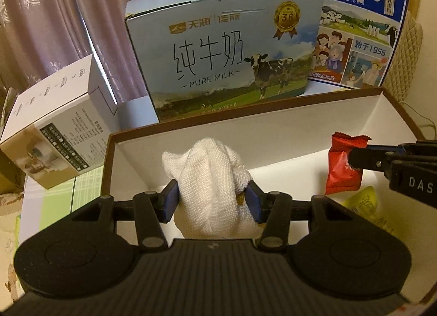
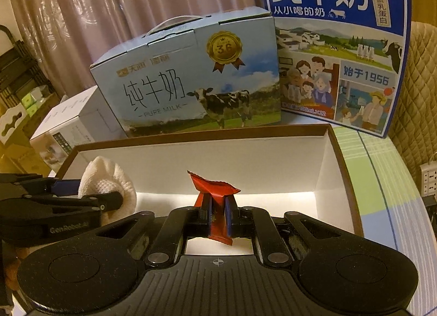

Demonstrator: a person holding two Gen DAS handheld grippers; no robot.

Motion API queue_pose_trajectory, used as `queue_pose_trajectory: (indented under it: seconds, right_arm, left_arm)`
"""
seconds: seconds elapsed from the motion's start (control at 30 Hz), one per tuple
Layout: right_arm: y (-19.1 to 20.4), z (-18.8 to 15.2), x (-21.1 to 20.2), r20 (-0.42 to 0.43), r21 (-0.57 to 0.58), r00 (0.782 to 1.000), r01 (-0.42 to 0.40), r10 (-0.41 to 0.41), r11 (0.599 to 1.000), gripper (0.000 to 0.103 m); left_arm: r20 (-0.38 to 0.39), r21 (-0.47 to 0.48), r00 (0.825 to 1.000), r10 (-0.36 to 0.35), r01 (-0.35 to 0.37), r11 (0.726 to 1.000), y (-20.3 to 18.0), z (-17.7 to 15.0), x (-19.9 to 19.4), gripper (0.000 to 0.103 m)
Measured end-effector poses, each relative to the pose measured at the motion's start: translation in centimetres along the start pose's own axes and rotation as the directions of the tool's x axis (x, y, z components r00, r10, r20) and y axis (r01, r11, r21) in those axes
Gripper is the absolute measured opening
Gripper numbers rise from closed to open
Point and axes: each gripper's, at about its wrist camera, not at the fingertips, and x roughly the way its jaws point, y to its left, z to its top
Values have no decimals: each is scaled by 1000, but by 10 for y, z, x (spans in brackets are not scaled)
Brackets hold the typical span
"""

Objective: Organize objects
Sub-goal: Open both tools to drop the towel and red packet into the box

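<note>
A brown-rimmed open box [image 1: 207,122] [image 2: 207,136] with a white inside lies in front of both grippers. My left gripper [image 1: 211,200] is shut on a bunched white knitted cloth [image 1: 207,168], held over the box's left part; the right wrist view shows that cloth [image 2: 109,179] between the left gripper's fingers [image 2: 106,201]. My right gripper [image 2: 218,215] is shut on a red snack packet [image 2: 213,187], held above the box's middle. In the left wrist view the red packet [image 1: 341,168] hangs at the right, pinched by the right gripper's fingers [image 1: 360,156]. A yellow packet [image 1: 363,201] shows below it.
Behind the box stand a light blue "PURE MILK" carton [image 1: 224,54] [image 2: 191,81] and a dark blue milk carton [image 1: 357,21] [image 2: 338,51]. A white box [image 1: 54,125] lies tilted at the left. Pink curtains hang behind. A quilted beige cushion [image 2: 420,92] and a power strip [image 2: 428,176] are at the right.
</note>
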Motion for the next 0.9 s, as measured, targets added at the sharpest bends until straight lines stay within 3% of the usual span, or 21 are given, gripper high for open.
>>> queue_pose_trajectory:
  seconds: [0.27, 0.37, 0.67, 0.7, 0.77, 0.8, 0.9]
  right_arm:
    - [-2, 2, 5, 10, 19, 1000, -8, 8, 1000, 6]
    - [-4, 3, 4, 16, 42, 999, -30, 29, 999, 6]
    - [6, 8, 1, 26, 0, 999, -36, 36, 999, 9]
    - [7, 8, 0, 33, -8, 999, -29, 29, 1000, 16]
    - [8, 8, -3, 50, -25, 999, -16, 17, 1000, 44]
    - [8, 8, -5, 66, -29, 998, -12, 14, 1000, 63]
    - [7, 8, -13, 91, -38, 996, -18, 22, 999, 66]
  left_arm:
    - [22, 21, 1000, 13, -14, 1000, -5, 4, 5, 53]
    - [41, 29, 999, 20, -21, 999, -4, 3, 3, 65]
    - [52, 34, 998, 34, -36, 999, 2, 4, -4, 76]
    - [52, 30, 998, 36, -38, 999, 3, 3, -5, 77]
    - [45, 19, 998, 37, -38, 999, 5, 2, -6, 79]
    - [41, 11, 999, 35, -36, 999, 7, 1, -7, 81]
    - [39, 5, 999, 35, -36, 999, 10, -1, -11, 81]
